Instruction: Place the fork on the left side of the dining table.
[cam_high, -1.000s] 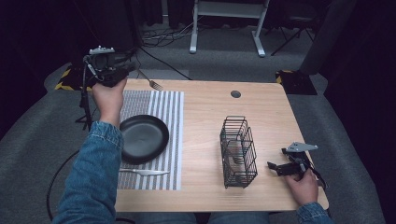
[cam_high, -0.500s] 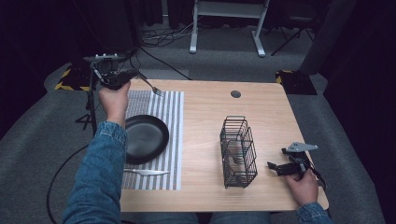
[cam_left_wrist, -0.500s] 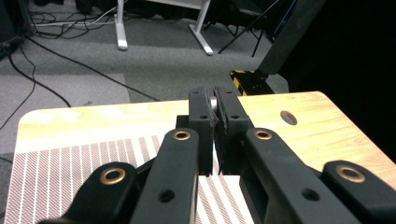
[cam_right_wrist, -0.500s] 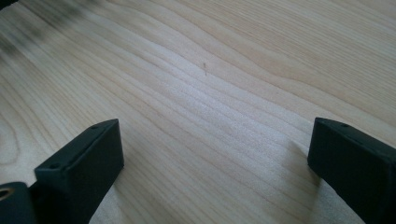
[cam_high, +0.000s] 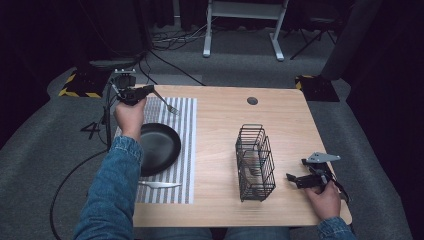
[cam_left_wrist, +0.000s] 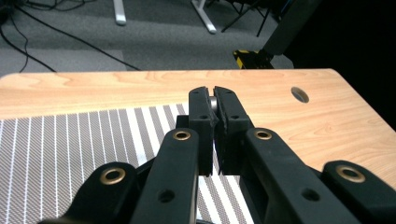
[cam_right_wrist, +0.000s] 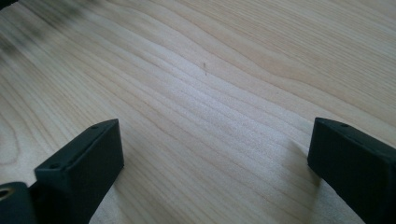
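My left gripper (cam_high: 148, 90) is held over the far left corner of the striped placemat (cam_high: 189, 150) and is shut on the handle of a silver fork (cam_high: 168, 104). The fork's tines point right and toward me, above the mat. In the left gripper view the jaws are pressed together, and a sliver of the metal fork (cam_left_wrist: 213, 101) shows between them. A black plate (cam_high: 159, 148) lies on the mat, with a knife (cam_high: 158, 185) in front of it. My right gripper (cam_high: 293, 178) rests open on the table (cam_right_wrist: 205, 70) near the front right, nothing between its fingers (cam_right_wrist: 84, 156).
A black wire basket (cam_high: 255, 161) stands right of the mat, with something metallic inside that I cannot make out. A round cable hole (cam_high: 252, 100) sits near the table's far edge. Bare wood lies between the basket and the mat.
My left gripper has moved right and toward me from beyond the table's far left corner, and the fork came with it. The right gripper has stayed still.
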